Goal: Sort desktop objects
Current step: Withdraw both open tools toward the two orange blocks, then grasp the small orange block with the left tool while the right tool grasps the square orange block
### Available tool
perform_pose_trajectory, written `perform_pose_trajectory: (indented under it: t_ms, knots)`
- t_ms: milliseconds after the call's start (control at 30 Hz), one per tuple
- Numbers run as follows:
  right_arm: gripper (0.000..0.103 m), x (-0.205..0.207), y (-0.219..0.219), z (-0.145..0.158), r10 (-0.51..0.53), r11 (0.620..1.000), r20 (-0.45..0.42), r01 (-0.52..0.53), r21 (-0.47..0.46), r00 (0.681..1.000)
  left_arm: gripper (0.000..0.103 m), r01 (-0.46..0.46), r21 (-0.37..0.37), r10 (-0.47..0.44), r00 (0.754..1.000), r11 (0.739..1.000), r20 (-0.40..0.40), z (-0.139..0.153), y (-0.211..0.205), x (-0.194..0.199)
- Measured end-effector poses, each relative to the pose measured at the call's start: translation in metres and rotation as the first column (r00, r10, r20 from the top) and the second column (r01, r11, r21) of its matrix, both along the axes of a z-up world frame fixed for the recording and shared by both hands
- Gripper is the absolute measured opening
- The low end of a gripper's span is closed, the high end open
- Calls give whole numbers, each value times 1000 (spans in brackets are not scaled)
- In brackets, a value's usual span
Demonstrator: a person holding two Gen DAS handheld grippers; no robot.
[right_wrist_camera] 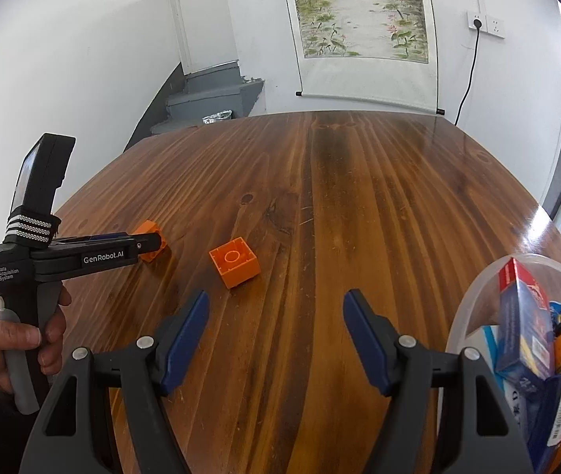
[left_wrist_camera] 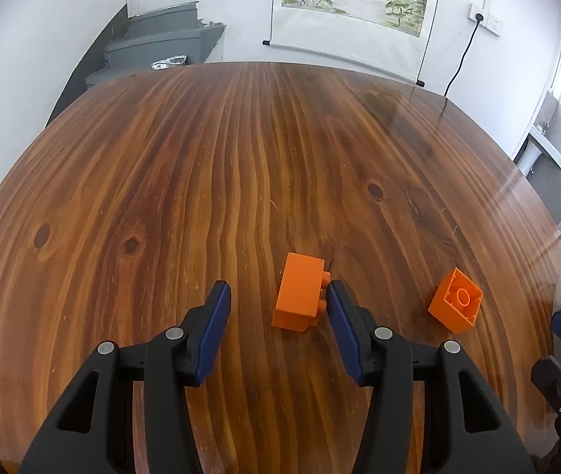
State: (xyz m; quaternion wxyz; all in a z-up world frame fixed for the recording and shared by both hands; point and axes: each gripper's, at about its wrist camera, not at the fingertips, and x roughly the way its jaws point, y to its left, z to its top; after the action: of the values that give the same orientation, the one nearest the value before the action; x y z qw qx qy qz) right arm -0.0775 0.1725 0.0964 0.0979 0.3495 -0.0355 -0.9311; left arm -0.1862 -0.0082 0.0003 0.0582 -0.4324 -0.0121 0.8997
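Two orange toy bricks lie on the wooden table. One brick lies on its side between the jaws of my left gripper, which is open. Its studs are at the right finger's pad, and the left pad stands well clear of it. The other brick lies hollow side up, a little ahead and left of my right gripper. That gripper is open with nothing between its fingers. In the right wrist view the left gripper's fingers partly hide the first brick.
A clear plastic bowl at the near right of the table holds blue boxes and several packets. A person's hand grips the left gripper's handle. Beyond the table's far edge are a white wall, a hanging scroll and grey stairs.
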Motion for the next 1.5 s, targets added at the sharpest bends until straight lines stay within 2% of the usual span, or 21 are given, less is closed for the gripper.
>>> perform_pose_trajectory:
  t_ms: [167, 533, 633, 833, 933, 1067, 1167, 1300, 1367, 1500]
  knots:
    - [74, -15, -7, -8, 21, 1000, 38, -20, -16, 999, 54, -5, 6, 5, 1000, 1000, 12, -6, -3, -8]
    - [74, -45, -26, -17, 58, 998, 65, -57, -14, 996, 53, 9, -31, -10, 1000, 999, -15, -11, 3, -3]
    - [74, -51, -29, -20, 57, 998, 77, -56, -9, 995, 43, 11, -36, -12, 1000, 999, -18, -10, 4, -5]
    - [74, -63, -33, -22, 61, 998, 95, -60, -15, 994, 42, 9, -45, -10, 1000, 999, -23, -10, 5, -4]
    - [74, -66, -37, -23, 67, 998, 99, -67, -6, 993, 36, 16, -45, -17, 1000, 999, -25, -10, 7, -2]
    - [68, -72, -41, -26, 76, 997, 119, -77, 2, 990, 36, 19, -47, -20, 999, 999, -26, -9, 8, -1]
    - [60, -76, -44, -28, 83, 996, 133, -84, 9, 988, 30, 26, -39, -27, 999, 999, -25, -9, 9, -1]
    - [47, -79, -48, -32, 84, 996, 146, -88, 22, 986, 29, 33, -38, -34, 999, 999, -25, -9, 11, -1]
    - [46, -78, -48, -33, 84, 996, 146, -89, 27, 986, 26, 36, -37, -37, 999, 999, -24, -9, 11, 0]
    - [46, -81, -47, -33, 82, 996, 144, -87, 22, 986, 26, 41, -34, -42, 999, 999, -24, -8, 12, 3]
